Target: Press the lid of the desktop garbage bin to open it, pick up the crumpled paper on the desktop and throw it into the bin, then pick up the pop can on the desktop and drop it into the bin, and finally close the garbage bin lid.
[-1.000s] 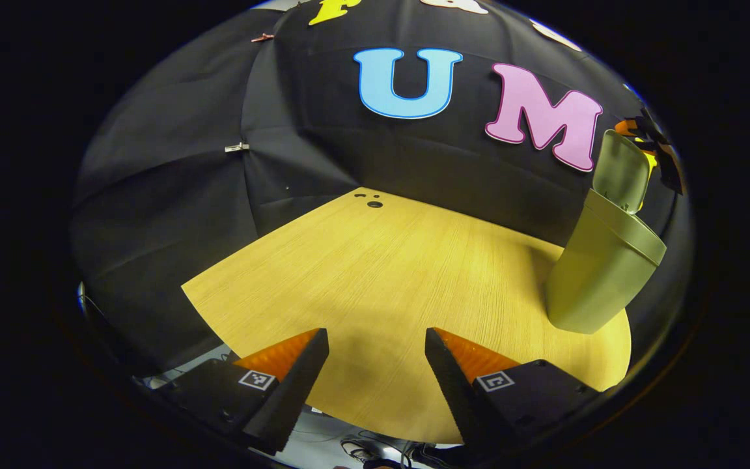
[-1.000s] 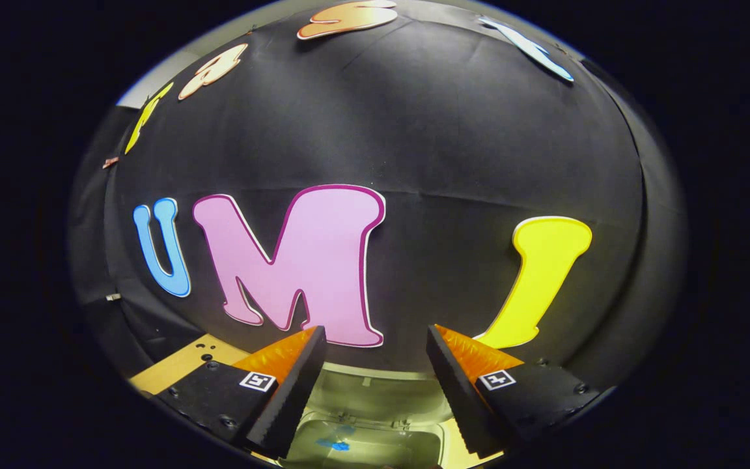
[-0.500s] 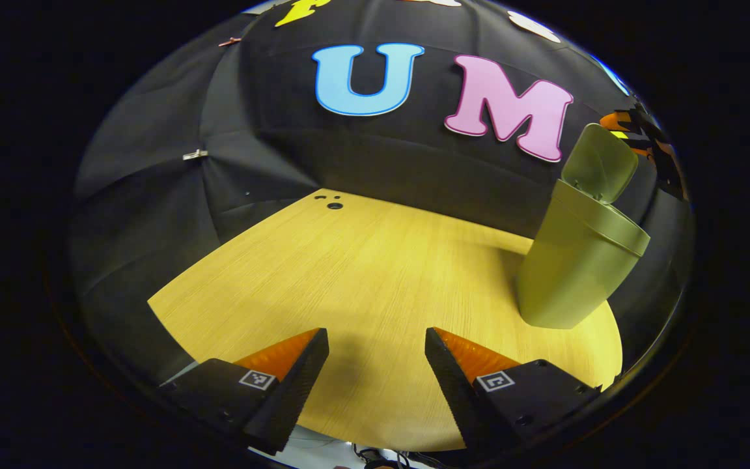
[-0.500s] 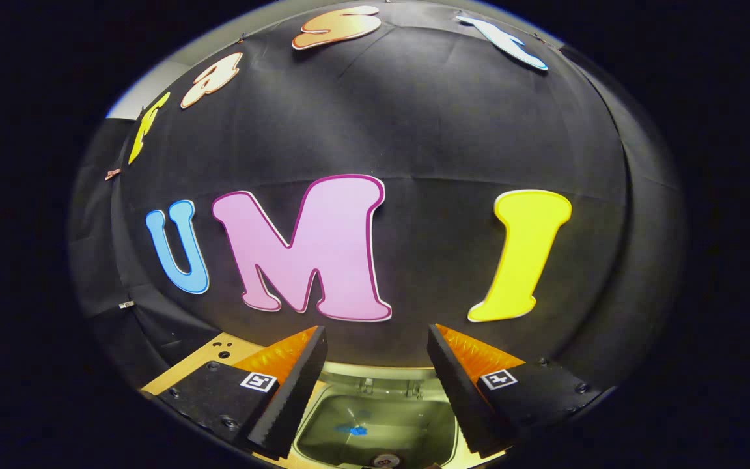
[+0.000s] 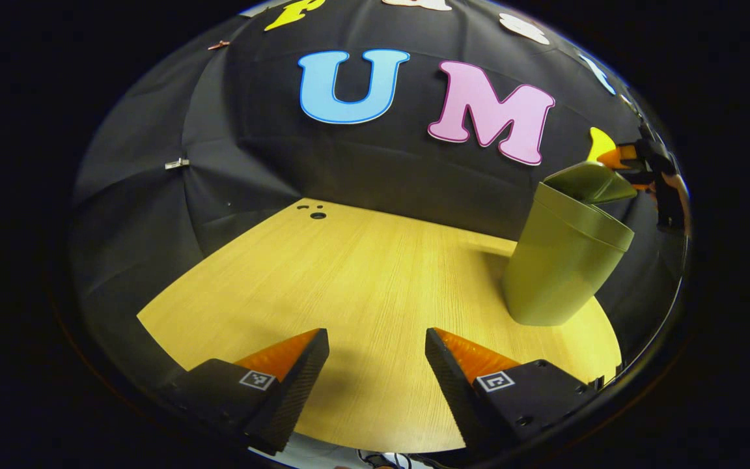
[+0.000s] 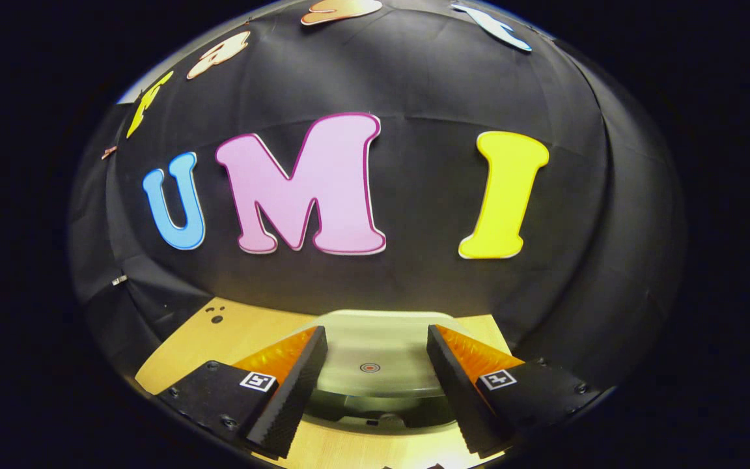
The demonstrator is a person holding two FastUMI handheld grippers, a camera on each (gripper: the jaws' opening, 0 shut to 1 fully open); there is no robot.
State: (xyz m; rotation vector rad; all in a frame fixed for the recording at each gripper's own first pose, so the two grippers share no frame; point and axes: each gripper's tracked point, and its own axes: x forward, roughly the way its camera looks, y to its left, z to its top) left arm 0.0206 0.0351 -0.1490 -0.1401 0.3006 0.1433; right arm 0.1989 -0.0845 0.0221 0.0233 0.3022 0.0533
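Note:
The olive-green garbage bin (image 5: pixel 560 264) stands on the wooden table (image 5: pixel 362 286) at the right of the left gripper view, its lid (image 5: pixel 591 182) tipped partway down with a gap at the front. My left gripper (image 5: pixel 377 352) hovers open over the tabletop, well left of the bin, with nothing between its fingers. The right gripper (image 5: pixel 642 166), held by a hand, is just beyond the lid. In the right gripper view my right gripper (image 6: pixel 376 348) is open directly over the lid (image 6: pixel 375 361), whose top carries a small round mark (image 6: pixel 370 367). Whether a finger touches the lid I cannot tell.
The table's near edge (image 5: pixel 349 449) runs just below my left fingers. Small dark holes (image 5: pixel 316 214) mark the tabletop's far corner. Black cloth walls (image 5: pixel 362 163) close off the back and left sides.
The bin lid has swung from upright down to nearly flat; the right gripper view went from looking into the open bin to looking onto the lid's top. The left gripper view shifted slightly.

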